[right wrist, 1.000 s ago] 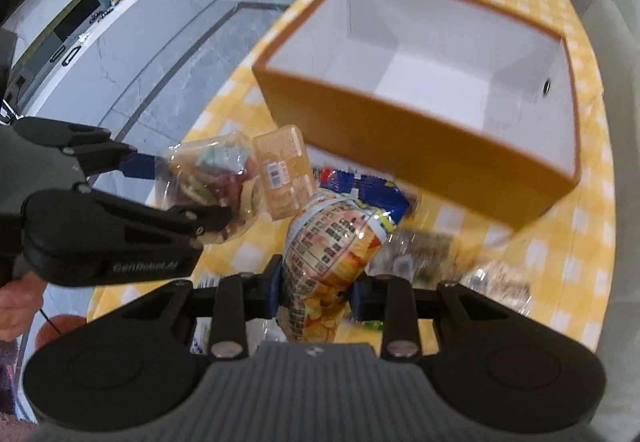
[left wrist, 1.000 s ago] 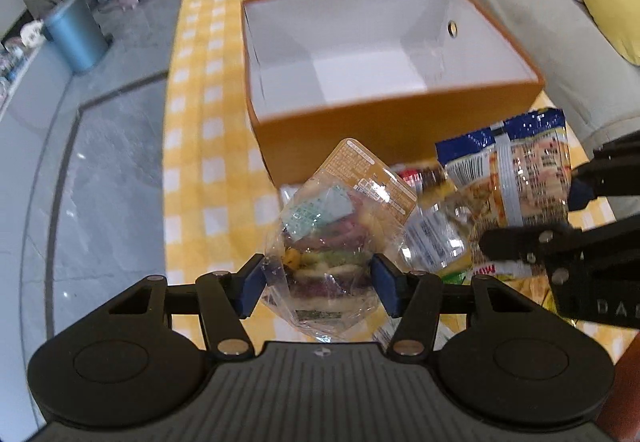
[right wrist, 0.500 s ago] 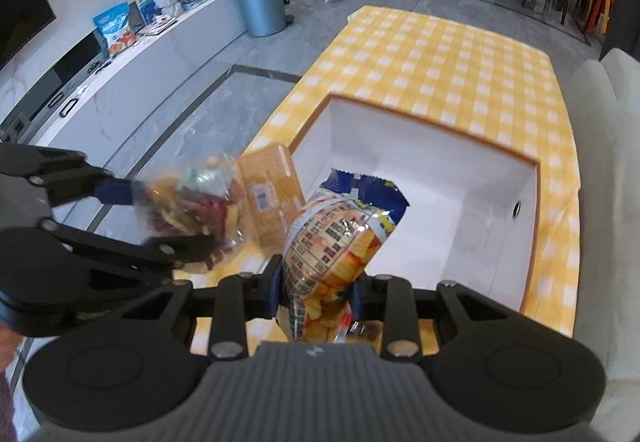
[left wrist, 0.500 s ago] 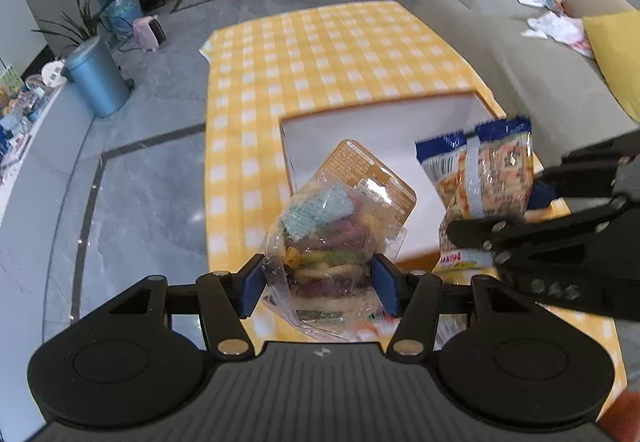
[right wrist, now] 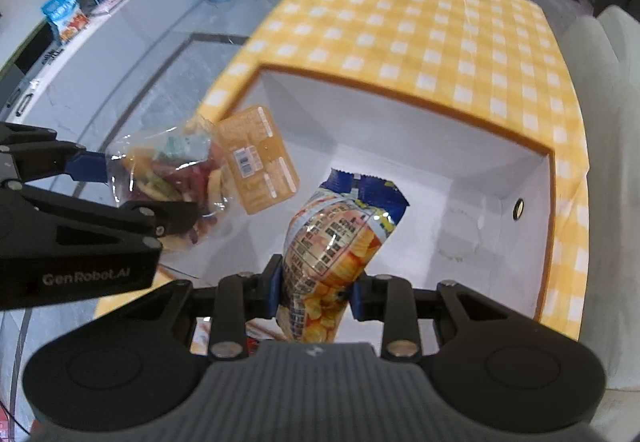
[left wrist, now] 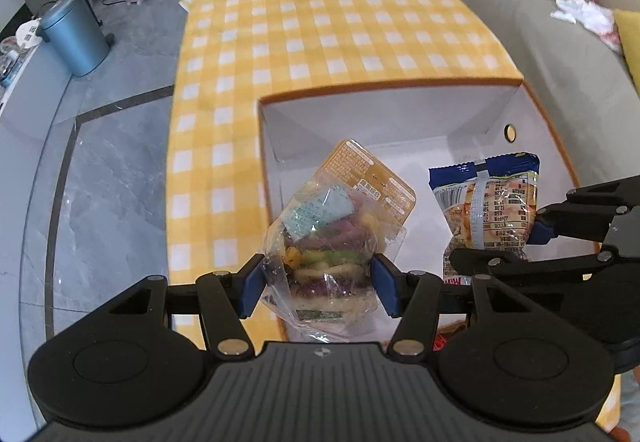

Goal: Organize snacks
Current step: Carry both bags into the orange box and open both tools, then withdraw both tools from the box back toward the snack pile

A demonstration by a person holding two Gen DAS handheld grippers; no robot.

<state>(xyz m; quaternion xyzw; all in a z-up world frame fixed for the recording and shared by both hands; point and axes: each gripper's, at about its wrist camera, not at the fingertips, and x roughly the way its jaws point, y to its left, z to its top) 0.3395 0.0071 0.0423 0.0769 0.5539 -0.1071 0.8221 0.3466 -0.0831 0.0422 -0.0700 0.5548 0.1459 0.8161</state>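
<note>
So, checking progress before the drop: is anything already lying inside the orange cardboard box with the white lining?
No, the orange box shows only its bare white floor.

We see a glossy clear plastic snack bag (left wrist: 326, 254), a shiny foil-like chip packet (right wrist: 336, 242), and a matt cardboard box (left wrist: 384, 114).

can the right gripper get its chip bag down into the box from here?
Probably yes. The right gripper holds the chip bag above the open box, whose floor below looks bare. The left gripper, with its candy bag, is alongside, apart.
</note>
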